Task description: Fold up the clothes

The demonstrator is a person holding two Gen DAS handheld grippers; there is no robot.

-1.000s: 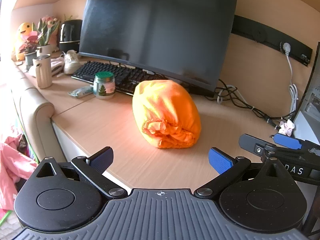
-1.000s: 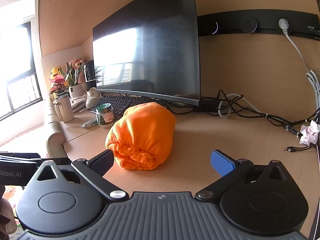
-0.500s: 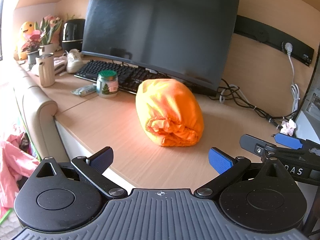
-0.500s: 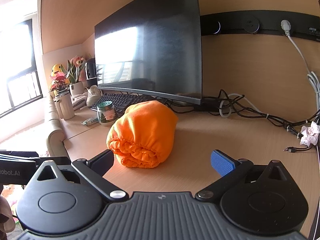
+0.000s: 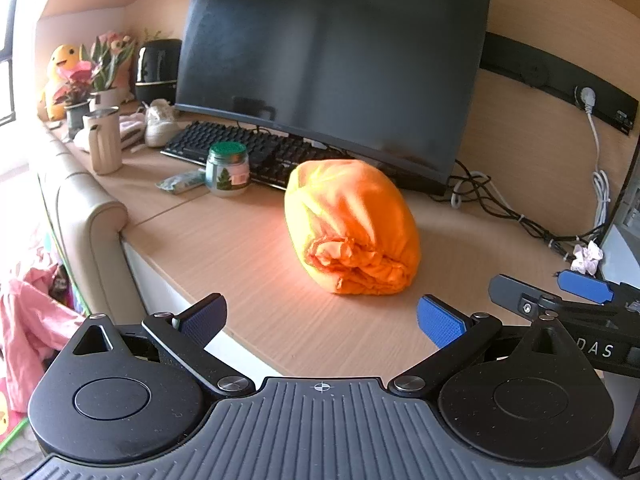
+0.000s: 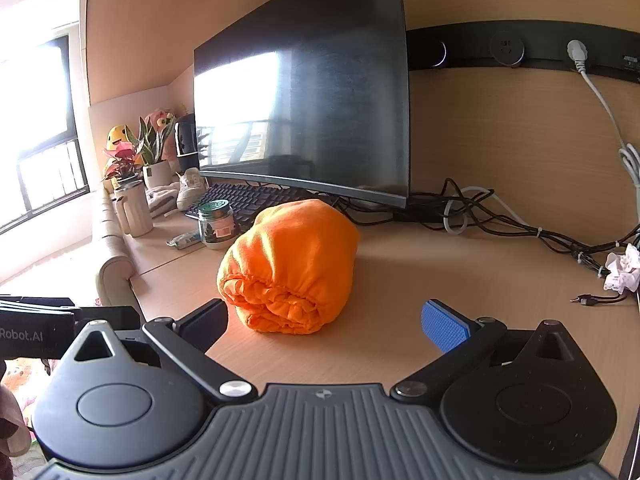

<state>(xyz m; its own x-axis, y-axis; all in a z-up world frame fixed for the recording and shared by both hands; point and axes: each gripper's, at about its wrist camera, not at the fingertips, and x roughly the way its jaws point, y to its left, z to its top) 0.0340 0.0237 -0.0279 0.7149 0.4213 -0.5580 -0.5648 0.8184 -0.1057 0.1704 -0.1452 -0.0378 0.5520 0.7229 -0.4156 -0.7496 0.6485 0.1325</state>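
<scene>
Both grippers, left (image 5: 320,318) and right (image 6: 325,322), wide open and empty, short of the rolled orange cloth (image 5: 352,227) on the desk (image 5: 248,248).

I see the monitor (image 5: 332,64) hiding the keyboard's (image 5: 224,148) far end; the jar (image 5: 227,170) label is perhaps too small to read.

garment (image 5: 352,228) orange | monitor (image 5: 332,64) black | jar lid (image 5: 227,149) green
</scene>
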